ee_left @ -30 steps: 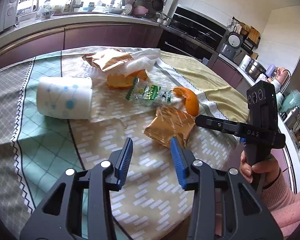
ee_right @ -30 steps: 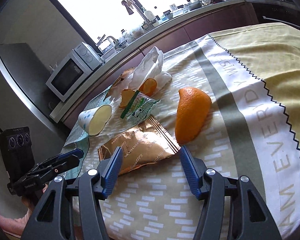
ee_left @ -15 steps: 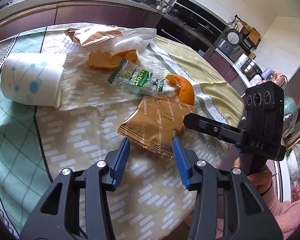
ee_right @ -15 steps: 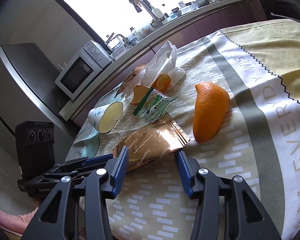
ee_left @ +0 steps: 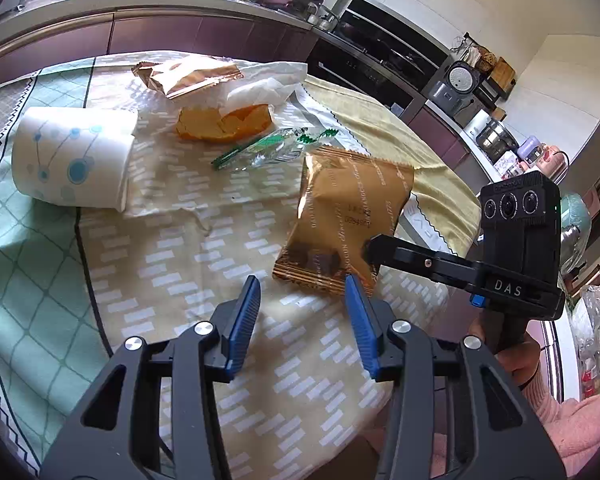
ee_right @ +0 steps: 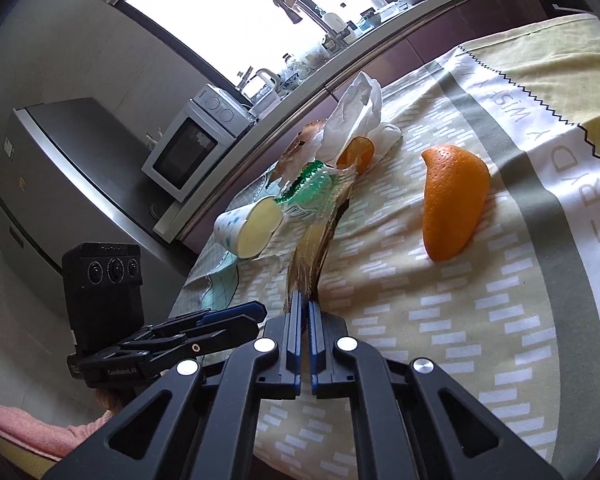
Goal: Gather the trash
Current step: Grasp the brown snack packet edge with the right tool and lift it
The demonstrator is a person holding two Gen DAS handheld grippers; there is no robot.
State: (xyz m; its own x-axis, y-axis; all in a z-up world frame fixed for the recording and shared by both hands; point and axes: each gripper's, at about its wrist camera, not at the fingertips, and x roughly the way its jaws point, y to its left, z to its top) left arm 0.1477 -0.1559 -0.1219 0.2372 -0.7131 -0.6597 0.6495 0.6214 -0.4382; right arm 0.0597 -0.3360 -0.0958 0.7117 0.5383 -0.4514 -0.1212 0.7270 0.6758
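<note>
My right gripper (ee_right: 304,302) is shut on the near edge of a gold snack wrapper (ee_right: 314,246), which stands tilted up off the tablecloth. In the left wrist view that gold wrapper (ee_left: 352,216) hangs from the right gripper's tip (ee_left: 370,248). My left gripper (ee_left: 302,284) is open just in front of the wrapper's lower edge, with nothing between its pads. Other trash lies behind it: a green-and-clear wrapper (ee_left: 268,148), orange peels (ee_left: 224,122), a crumpled tissue (ee_left: 268,80), a second gold wrapper (ee_left: 188,76) and a tipped paper cup (ee_left: 72,160). A large orange peel (ee_right: 452,204) lies to the right.
A patterned tablecloth (ee_left: 148,264) covers the round table, whose near edge runs below both grippers. A hand in a pink sleeve (ee_left: 516,360) holds the right gripper. Kitchen counters, a microwave (ee_right: 192,144) and a fridge (ee_right: 60,168) stand beyond the table.
The right gripper's jaws closed on the gold wrapper's near edge, and the wrapper tipped up from lying flat. The left gripper moved in closer to the wrapper and pitched downward.
</note>
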